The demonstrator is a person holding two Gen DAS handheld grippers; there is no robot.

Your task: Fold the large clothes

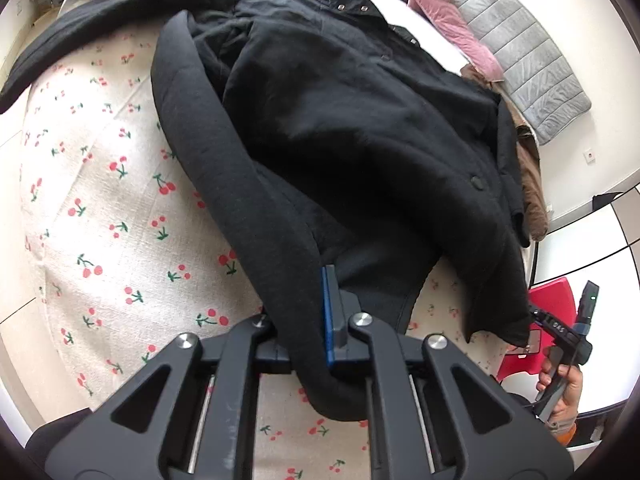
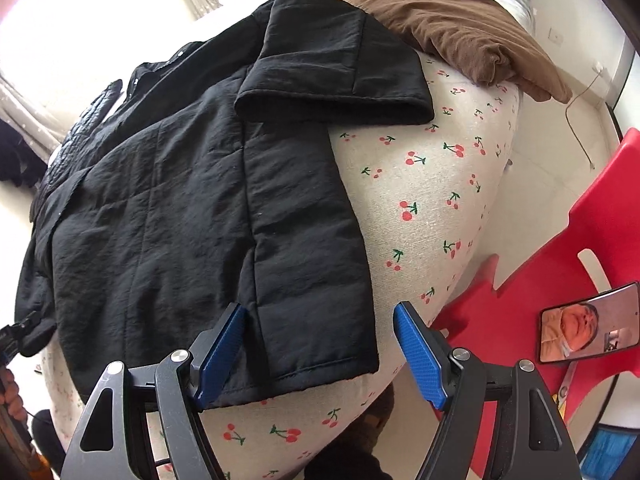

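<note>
The black coat (image 2: 192, 208) is lying spread on the bed (image 2: 432, 200), one sleeve (image 2: 336, 76) folded across; most folding is remaining. The left claw (image 1: 320, 320) is clamping the coat's other sleeve. The right claw (image 2: 316, 344) is hanging apart over the hem corner.

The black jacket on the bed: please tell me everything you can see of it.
The black jacket looks like matte, lightly quilted cloth with metal snaps near the collar. It lies spread on the cherry-print sheet, one sleeve folded across its top. The left gripper is shut on a fold at its near edge; the right gripper is open at its hem corner.
</note>
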